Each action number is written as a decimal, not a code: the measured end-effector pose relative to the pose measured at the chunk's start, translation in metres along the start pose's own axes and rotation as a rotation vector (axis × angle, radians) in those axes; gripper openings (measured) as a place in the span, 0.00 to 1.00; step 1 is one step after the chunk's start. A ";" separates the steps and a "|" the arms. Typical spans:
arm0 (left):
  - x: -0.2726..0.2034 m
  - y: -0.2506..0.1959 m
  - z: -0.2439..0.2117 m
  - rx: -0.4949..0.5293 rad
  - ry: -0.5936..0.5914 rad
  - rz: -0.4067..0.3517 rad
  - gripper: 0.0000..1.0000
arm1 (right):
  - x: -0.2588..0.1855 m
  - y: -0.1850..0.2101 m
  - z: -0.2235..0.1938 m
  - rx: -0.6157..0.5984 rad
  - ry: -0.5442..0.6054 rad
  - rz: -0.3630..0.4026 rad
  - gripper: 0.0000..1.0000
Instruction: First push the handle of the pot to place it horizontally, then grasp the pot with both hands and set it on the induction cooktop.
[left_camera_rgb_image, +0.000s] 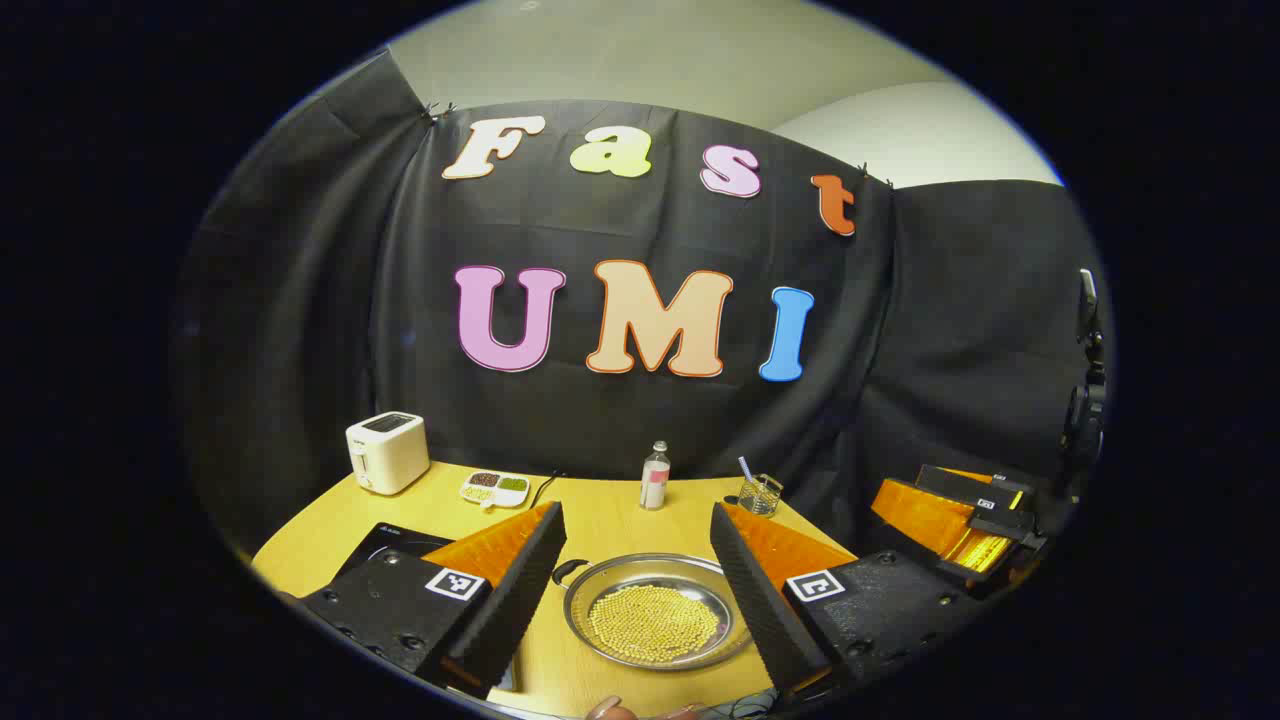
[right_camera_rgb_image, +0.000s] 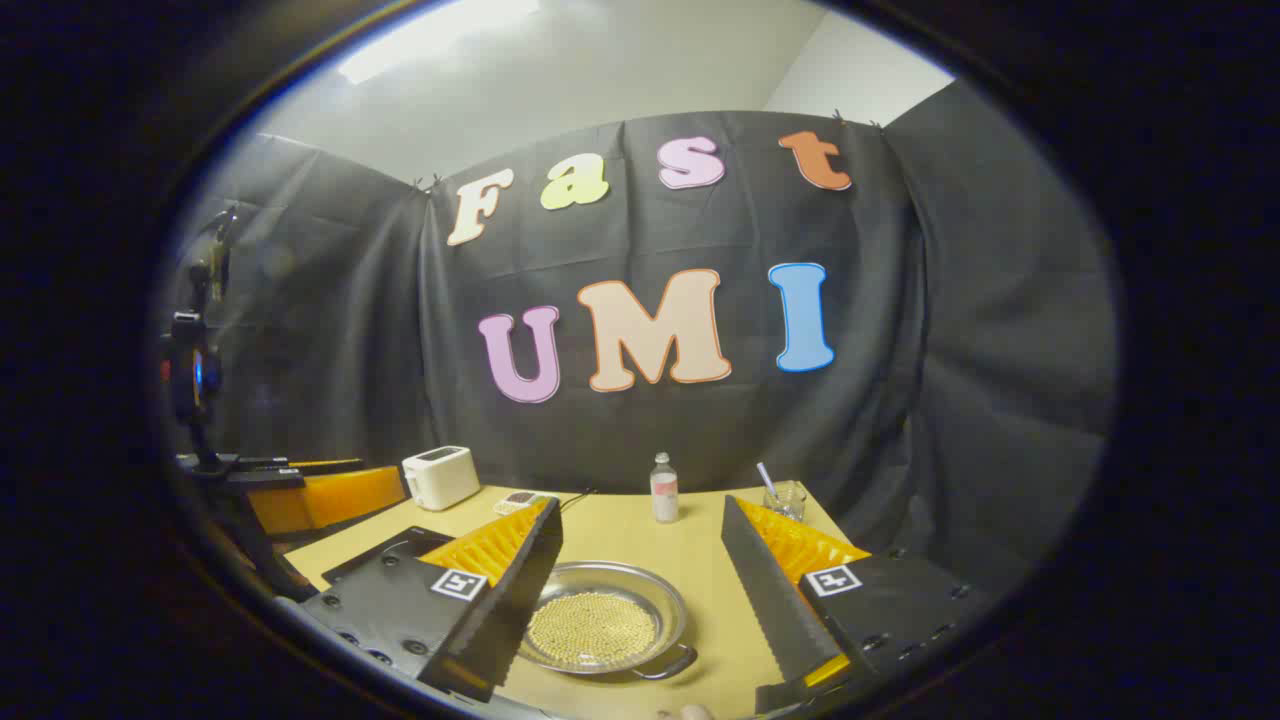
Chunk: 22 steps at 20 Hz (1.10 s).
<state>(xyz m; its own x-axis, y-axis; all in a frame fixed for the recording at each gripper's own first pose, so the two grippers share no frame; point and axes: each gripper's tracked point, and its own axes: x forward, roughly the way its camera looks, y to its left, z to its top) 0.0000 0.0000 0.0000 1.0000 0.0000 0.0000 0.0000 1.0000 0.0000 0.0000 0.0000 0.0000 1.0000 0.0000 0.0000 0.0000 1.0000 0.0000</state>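
Note:
A shallow metal pot (left_camera_rgb_image: 655, 610) full of small yellow beans sits on the wooden table (left_camera_rgb_image: 610, 520), just beyond my open left gripper (left_camera_rgb_image: 637, 515), whose fingers flank it without touching. A dark loop handle (left_camera_rgb_image: 565, 571) sticks out at the pot's far left. In the right gripper view the pot (right_camera_rgb_image: 600, 618) lies between and left of my open right gripper (right_camera_rgb_image: 640, 505), with another handle (right_camera_rgb_image: 668, 664) at its near right. The black induction cooktop (left_camera_rgb_image: 385, 545) lies left of the pot, partly behind my left finger, and the cooktop (right_camera_rgb_image: 385, 555) is again at the left.
Along the back stand a white toaster (left_camera_rgb_image: 387, 452), a small dish of beans (left_camera_rgb_image: 495, 488), a bottle (left_camera_rgb_image: 655, 477) and a glass with a straw (left_camera_rgb_image: 760, 493). The right gripper (left_camera_rgb_image: 960, 520) hovers off the table's right edge. The left gripper (right_camera_rgb_image: 310, 500) is at the far left.

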 end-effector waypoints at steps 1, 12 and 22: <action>0.000 0.001 0.000 -0.002 0.000 0.002 0.91 | 0.000 0.001 0.001 -0.003 -0.001 0.002 0.94; 0.002 0.005 -0.003 0.018 0.007 0.003 0.91 | 0.008 0.016 -0.010 -0.018 0.033 0.046 0.95; 0.010 0.009 -0.008 0.026 0.022 0.006 0.94 | 0.016 0.017 -0.019 -0.020 0.060 0.048 0.95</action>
<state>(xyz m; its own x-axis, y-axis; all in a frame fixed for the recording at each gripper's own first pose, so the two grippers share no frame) 0.0098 0.0090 -0.0076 0.9997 0.0065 -0.0215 -0.0059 0.9996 0.0262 0.0156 0.0169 -0.0189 0.9971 0.0474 -0.0599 -0.0486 0.9987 -0.0184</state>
